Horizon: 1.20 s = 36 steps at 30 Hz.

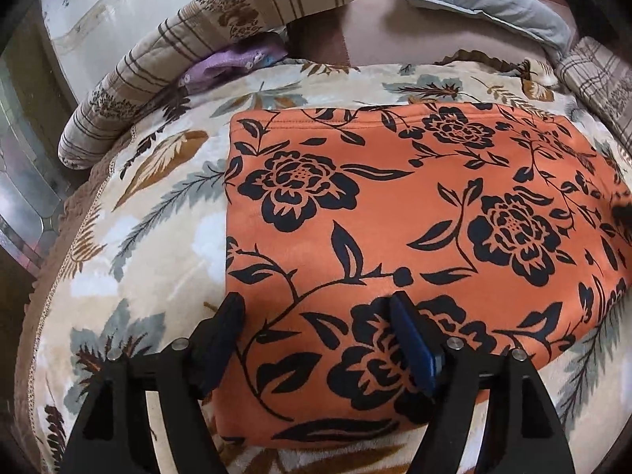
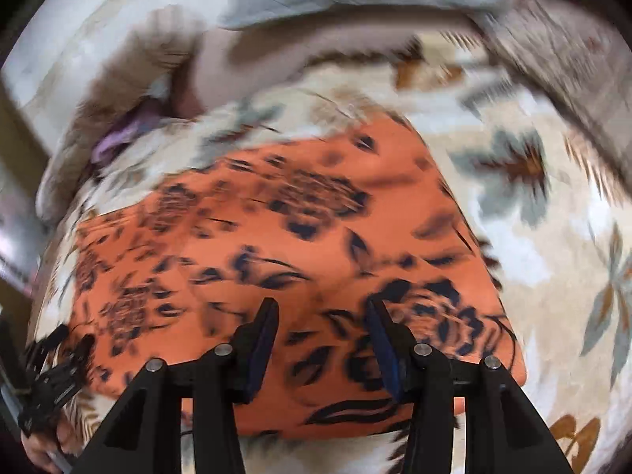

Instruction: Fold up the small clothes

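The orange floral garment (image 1: 395,217) lies flat, already folded to a rectangle, on the leaf-print blanket (image 1: 158,205). My left gripper (image 1: 316,316) stands wide over its 7 o'clock corner, nothing clamped; my right gripper (image 2: 322,316) hovers half-open over the 5 o'clock edge. I judge another fold is due: both must pinch the near hem together.

The left hand-held gripper (image 1: 316,308) tilts steeply downward, its jaws spread wide with nothing pinched between the pads. The right hand-held gripper (image 2: 322,314) also angles down, jaws parted more narrowly and gripping nothing. At its far left, the left one appears, blurred.
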Each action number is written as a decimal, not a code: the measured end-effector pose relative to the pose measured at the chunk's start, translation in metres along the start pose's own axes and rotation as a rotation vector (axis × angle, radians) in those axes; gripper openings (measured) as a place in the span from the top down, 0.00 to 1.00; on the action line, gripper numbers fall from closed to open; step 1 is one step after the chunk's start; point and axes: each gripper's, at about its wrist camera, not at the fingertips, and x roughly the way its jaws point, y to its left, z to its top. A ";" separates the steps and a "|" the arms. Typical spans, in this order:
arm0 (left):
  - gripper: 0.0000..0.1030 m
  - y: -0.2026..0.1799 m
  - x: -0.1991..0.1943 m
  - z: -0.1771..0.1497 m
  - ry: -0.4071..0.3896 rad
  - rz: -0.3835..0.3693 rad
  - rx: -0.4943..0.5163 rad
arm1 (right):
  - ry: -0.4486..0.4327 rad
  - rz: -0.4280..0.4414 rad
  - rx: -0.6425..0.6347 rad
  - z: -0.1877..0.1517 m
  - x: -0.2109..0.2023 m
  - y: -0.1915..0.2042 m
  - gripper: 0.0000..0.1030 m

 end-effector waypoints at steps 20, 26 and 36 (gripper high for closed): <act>0.24 0.002 0.003 0.003 0.012 -0.012 -0.013 | 0.044 -0.147 -0.065 0.085 0.043 0.025 0.51; 0.24 0.004 0.004 0.004 0.020 -0.024 -0.024 | -0.021 -0.073 -0.172 0.090 0.032 0.087 0.51; 0.04 0.013 0.009 0.001 0.047 -0.002 -0.108 | 0.077 0.277 -0.391 0.084 0.063 0.243 0.51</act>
